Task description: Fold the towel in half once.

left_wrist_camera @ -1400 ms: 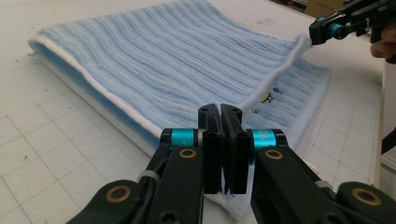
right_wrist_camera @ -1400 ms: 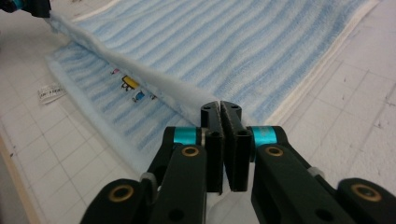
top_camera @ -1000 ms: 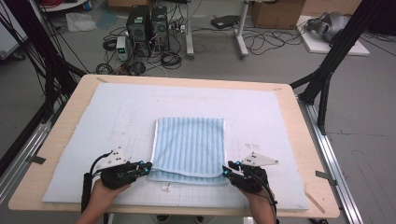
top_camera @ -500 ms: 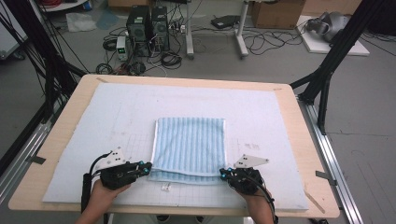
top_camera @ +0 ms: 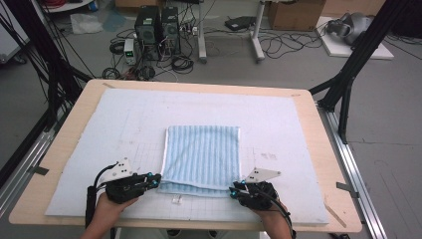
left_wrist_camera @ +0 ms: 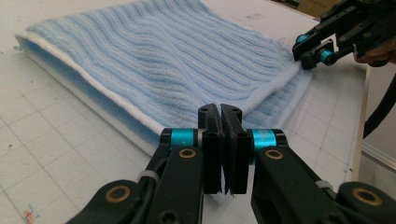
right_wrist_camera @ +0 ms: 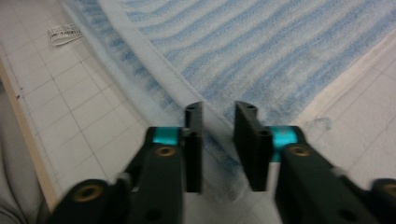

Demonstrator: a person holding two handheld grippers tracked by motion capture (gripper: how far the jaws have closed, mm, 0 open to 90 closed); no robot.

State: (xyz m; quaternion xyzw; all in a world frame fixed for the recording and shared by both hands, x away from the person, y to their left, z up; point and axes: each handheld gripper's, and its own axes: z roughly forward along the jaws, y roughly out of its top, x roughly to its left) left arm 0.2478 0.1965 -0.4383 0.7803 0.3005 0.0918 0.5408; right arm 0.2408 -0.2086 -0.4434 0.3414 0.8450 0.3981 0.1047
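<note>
Towel [top_camera: 201, 158] lies folded once on the bench [top_camera: 318, 149]; I judge another fold remains. My left gripper [left_wrist_camera: 223, 122] pinches the towel's near corner with its fingers tight together. My right gripper [right_wrist_camera: 218, 122] has just eased its fingers narrowly apart around the other near corner, not yet pressing.

Your right gripper [right_wrist_camera: 219, 140] is sitting at the corner of the blue striped towel [right_wrist_camera: 261, 51], jaws just been opening, towel edge lying in the gap between them. A small label [right_wrist_camera: 64, 33] is lying on the gridded mat [right_wrist_camera: 88, 116] nearby.

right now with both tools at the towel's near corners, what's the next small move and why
Probably close the right tool fully on its corner of the blue striped towel: its jaws have just been opening and stand apart around the hem, while the left tool is clamped shut on its corner.
</note>
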